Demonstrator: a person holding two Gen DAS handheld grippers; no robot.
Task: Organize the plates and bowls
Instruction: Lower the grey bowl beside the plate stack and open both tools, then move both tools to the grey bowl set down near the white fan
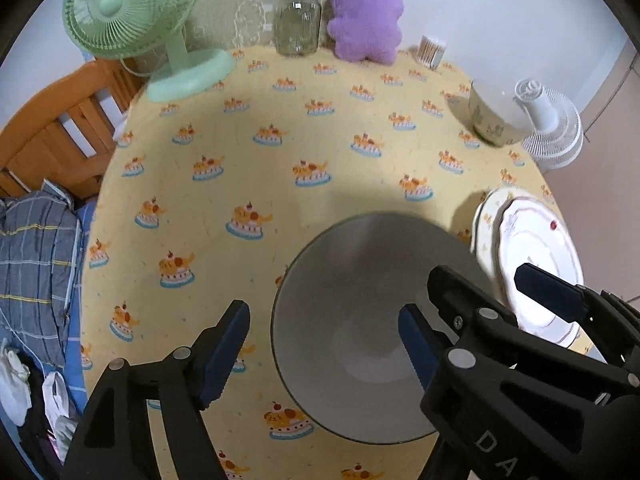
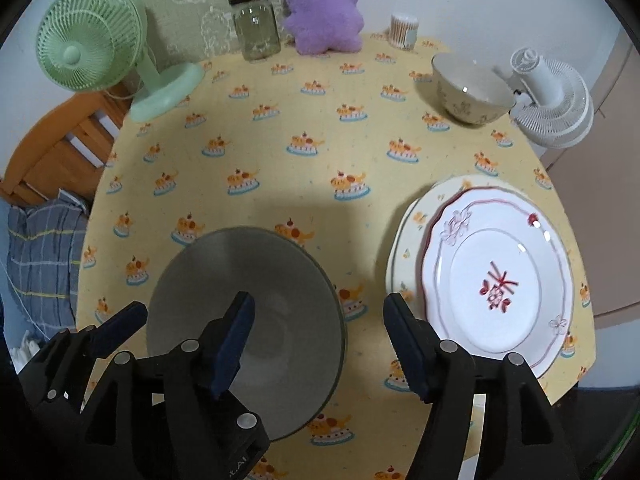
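A grey bowl [image 1: 360,320] [image 2: 256,320] stands on the yellow cake-print tablecloth near the front edge. My left gripper [image 1: 324,350] is open, its fingers either side of the bowl's left rim, one over the cloth and one over the bowl's inside. My right gripper [image 2: 318,344] is open above the bowl's right rim, its left finger over the bowl. A white plate with red pattern [image 2: 496,280] [image 1: 540,264] lies stacked on a cream plate [image 2: 408,232] [image 1: 486,224] at the right. A cream patterned bowl [image 2: 472,88] [image 1: 496,112] stands at the far right.
A green desk fan [image 1: 132,28] [image 2: 104,56], a glass jar [image 1: 298,20] [image 2: 256,24], a purple plush toy [image 1: 366,16] [image 2: 322,8] and a cotton-swab box [image 2: 404,30] line the back. A white fan [image 2: 552,96] sits beyond the right edge. A wooden bed frame [image 1: 52,132] is left.
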